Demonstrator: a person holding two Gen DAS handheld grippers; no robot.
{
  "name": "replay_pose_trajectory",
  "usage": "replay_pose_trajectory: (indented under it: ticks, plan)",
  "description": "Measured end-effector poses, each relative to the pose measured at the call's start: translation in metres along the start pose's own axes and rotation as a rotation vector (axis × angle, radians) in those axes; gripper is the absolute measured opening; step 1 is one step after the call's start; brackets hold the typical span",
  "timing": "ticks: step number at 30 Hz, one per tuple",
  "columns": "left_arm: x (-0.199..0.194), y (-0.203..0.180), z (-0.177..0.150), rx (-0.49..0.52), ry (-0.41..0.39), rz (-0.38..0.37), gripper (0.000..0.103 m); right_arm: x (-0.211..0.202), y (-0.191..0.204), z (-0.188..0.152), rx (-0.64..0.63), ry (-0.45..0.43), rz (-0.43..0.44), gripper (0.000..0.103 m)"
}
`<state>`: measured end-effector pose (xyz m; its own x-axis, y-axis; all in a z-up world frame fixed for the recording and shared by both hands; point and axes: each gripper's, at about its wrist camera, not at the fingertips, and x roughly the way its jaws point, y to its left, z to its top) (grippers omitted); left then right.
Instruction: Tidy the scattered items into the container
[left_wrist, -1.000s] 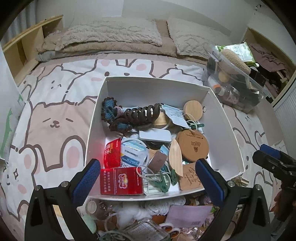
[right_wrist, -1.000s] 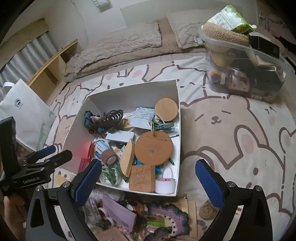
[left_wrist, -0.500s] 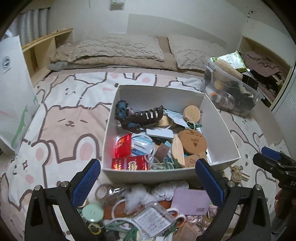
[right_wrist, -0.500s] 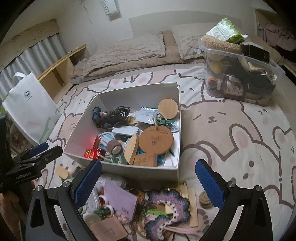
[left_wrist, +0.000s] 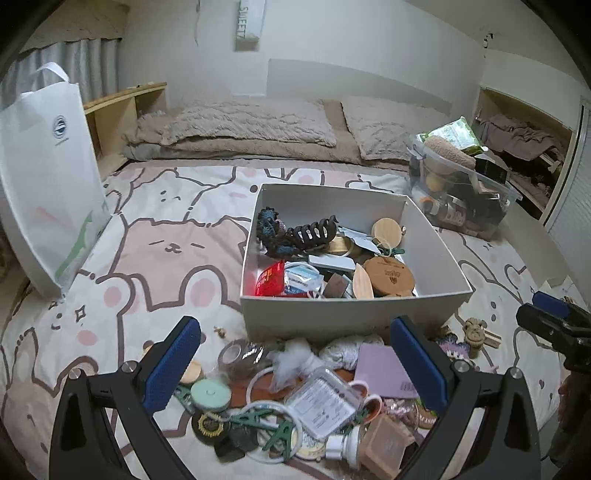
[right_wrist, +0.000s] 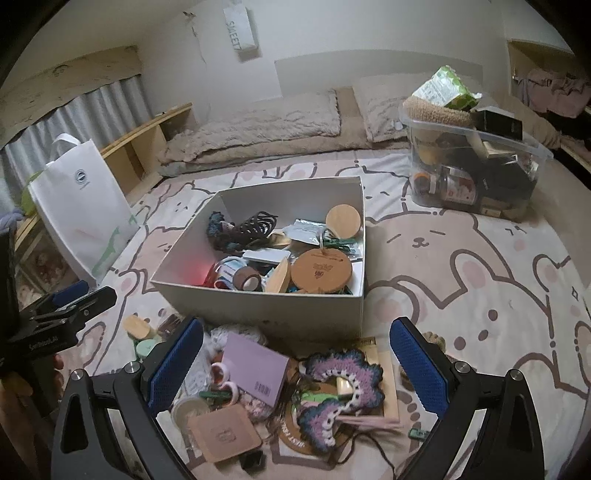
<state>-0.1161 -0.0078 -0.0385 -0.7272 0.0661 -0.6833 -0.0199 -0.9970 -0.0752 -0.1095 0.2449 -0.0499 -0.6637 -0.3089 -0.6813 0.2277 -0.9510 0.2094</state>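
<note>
Wall sign (left_wrist: 250, 23) apparently reads "SWEET7"; grippers empty.

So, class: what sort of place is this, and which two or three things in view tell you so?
Most likely a bedroom: the work happens on a bed with a cartoon-animal sheet, fluffy pillows lie along the wall, and clothes sit heaped in a side alcove.

Between our left jaws the pile (left_wrist: 295, 398) fills the gap; the box (left_wrist: 347, 317) wall rises just beyond. Right jaws straddle a notebook (right_wrist: 255, 369) and doily (right_wrist: 340, 387); bare blanket (right_wrist: 498, 295) lies open right of them
</note>
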Motion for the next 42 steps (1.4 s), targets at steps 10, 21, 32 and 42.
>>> replay_pose_trajectory:
  ticks: [10, 21, 32, 42]
  plan:
    - [-0.045, 0.003, -0.03, -0.005, -0.061, -0.001, 0.103, -0.032, 0.012, -0.028, -0.025, -0.049, -0.008, 0.101]
    - [-0.081, 0.005, -0.06, 0.008, -0.104, 0.02, 0.103, -0.064, 0.022, -0.051, -0.038, -0.099, -0.008, 0.101]
    - [-0.112, 0.003, -0.075, 0.019, -0.161, 0.02, 0.103, -0.089, 0.03, -0.069, -0.058, -0.136, -0.006, 0.101]
    - [-0.127, -0.001, -0.084, 0.034, -0.179, 0.025, 0.103, -0.102, 0.029, -0.083, -0.05, -0.148, -0.016, 0.101]
